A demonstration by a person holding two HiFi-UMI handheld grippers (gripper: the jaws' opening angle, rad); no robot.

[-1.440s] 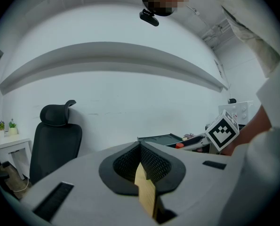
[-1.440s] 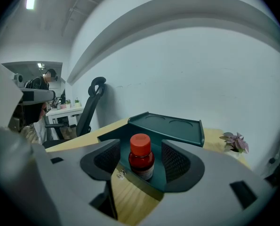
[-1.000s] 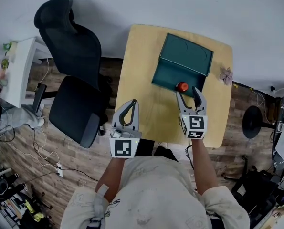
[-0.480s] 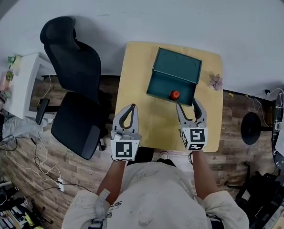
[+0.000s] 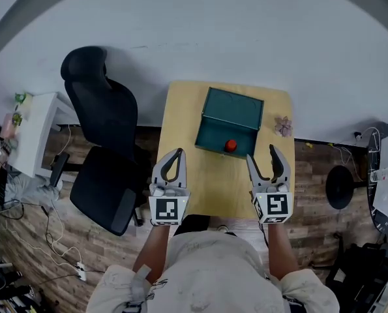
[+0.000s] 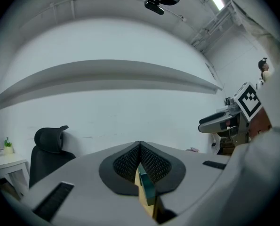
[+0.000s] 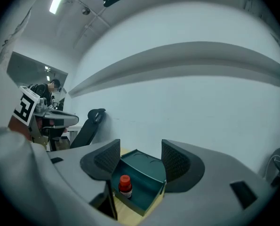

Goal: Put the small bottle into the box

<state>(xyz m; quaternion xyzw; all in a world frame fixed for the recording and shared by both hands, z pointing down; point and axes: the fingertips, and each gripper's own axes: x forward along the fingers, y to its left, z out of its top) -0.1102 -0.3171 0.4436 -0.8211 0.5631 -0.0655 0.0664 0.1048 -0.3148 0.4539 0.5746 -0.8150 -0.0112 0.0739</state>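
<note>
The small bottle (image 5: 230, 145), red-capped, stands upright inside the open dark green box (image 5: 233, 109) near its front wall, on the wooden table (image 5: 180, 116). In the right gripper view the bottle (image 7: 124, 184) sits in the near left corner of the box (image 7: 147, 173). My right gripper (image 5: 261, 155) hangs open over the table's front right edge, short of the box, with nothing between its fingers. My left gripper (image 5: 176, 154) is shut and empty over the table's front left edge. In the left gripper view its jaws (image 6: 140, 146) meet, with a slice of the box showing behind them.
A black office chair (image 5: 102, 129) stands just left of the table. A small pink flower-like object (image 5: 283, 126) lies at the table's right edge. A white side table (image 5: 30, 119) is at far left, and a black round stand base (image 5: 340, 186) is on the floor at right.
Both grippers have drawn back toward the table's front edge, the right one away from the bottle. The bottle stays in the box. The head view has pulled up and back.
</note>
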